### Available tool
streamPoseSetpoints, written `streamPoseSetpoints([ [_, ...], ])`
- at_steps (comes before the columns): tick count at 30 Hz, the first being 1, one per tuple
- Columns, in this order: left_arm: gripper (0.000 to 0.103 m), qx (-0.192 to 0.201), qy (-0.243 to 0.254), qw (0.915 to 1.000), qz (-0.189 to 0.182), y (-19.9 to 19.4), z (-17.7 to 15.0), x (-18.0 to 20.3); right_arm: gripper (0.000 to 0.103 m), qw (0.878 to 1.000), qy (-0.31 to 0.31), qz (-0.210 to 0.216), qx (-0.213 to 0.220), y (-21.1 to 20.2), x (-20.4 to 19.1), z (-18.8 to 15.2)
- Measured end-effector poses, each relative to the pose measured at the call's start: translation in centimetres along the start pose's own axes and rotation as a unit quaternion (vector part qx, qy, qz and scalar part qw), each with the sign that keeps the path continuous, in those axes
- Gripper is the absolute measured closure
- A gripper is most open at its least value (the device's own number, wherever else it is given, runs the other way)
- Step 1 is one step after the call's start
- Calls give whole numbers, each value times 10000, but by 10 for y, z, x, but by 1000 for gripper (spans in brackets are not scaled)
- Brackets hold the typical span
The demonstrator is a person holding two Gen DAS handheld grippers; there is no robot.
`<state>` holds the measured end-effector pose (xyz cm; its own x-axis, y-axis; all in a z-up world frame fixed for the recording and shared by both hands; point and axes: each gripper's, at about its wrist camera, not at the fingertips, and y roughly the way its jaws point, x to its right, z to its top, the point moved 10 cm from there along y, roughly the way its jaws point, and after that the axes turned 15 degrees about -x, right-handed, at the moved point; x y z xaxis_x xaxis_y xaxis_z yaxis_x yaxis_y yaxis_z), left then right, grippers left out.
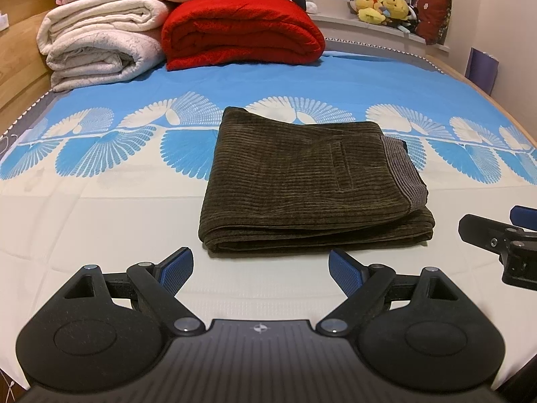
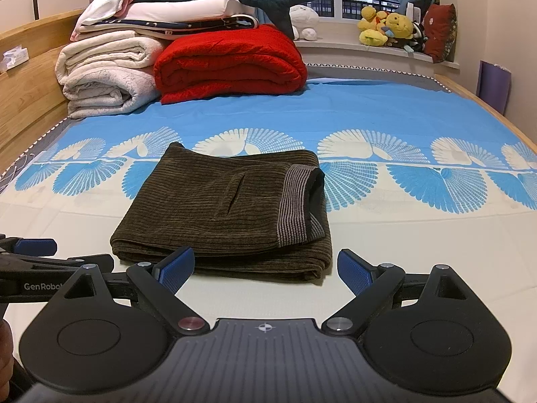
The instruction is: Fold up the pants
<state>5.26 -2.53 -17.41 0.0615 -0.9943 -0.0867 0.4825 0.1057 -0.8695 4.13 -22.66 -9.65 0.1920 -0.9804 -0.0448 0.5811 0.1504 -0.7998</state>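
Dark olive corduroy pants (image 1: 302,181) lie folded into a compact rectangle on the bed, with a striped grey waistband at the right side. The same pants (image 2: 221,208) show in the right wrist view. My left gripper (image 1: 261,270) stands open just short of the fold's near edge, nothing between its blue pads. My right gripper (image 2: 266,270) is open too, close to the near edge, also holding nothing. The right gripper (image 1: 496,235) shows at the right edge of the left wrist view. The left gripper (image 2: 30,252) shows at the left of the right wrist view.
The bed sheet (image 1: 100,221) is white near me and blue with white fan patterns farther back. A red blanket (image 1: 241,30) and white folded blankets (image 1: 97,43) are stacked at the head. Plush toys (image 2: 386,27) sit on the window sill. A wooden bed frame (image 2: 27,77) runs along the left.
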Motion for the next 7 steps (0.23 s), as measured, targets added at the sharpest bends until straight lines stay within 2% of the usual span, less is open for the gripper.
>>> streamPoseSetpoints([
  [7, 12, -5, 16, 10000, -8, 1, -1, 0, 10, 10000, 35, 12, -4, 0, 0, 0],
])
